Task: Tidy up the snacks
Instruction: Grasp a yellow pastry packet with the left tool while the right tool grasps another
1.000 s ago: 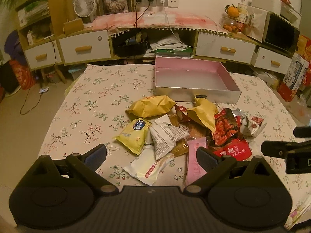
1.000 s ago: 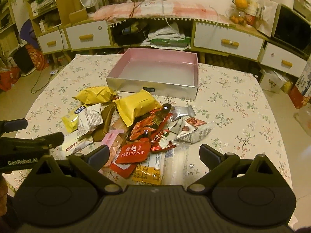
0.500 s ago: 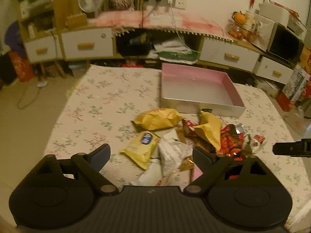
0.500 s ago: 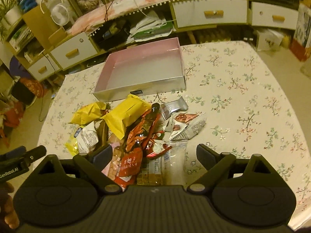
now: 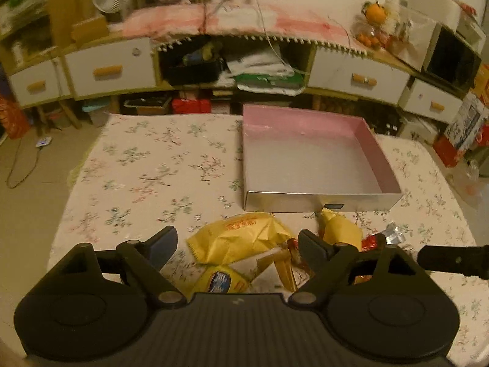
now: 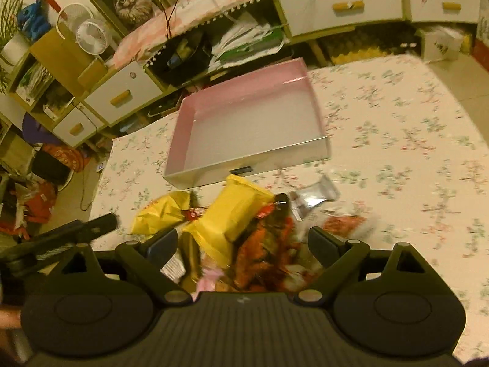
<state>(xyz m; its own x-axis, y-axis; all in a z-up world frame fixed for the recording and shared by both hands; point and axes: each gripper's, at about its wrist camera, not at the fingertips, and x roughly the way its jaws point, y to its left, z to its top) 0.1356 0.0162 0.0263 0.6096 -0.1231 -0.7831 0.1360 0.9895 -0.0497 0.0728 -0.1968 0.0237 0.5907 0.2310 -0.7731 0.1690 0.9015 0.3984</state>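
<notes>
Both grippers have pushed forward and down over the snack pile since 1 second ago, so the packets that lay well ahead now sit right at the fingertips. The left gripper [image 5: 237, 244] has its jaws spread wide with nothing between the pads; the crumpled yellow packet [image 5: 241, 240] lies directly in the gap, its long axis running across, from finger to finger. The right gripper [image 6: 243, 243] is likewise spread and empty, hovering over the bright yellow packet [image 6: 235, 214] and the red wrappers [image 6: 264, 253], with that packet's long axis running diagonally away toward the box. The pink-lined box [image 5: 308, 156] stands empty just beyond the pile on the floral tablecloth [image 5: 152, 165]. Judging by alignment, the left gripper looks better placed for a first grab, though it would need turning to close across the packet's short side.
</notes>
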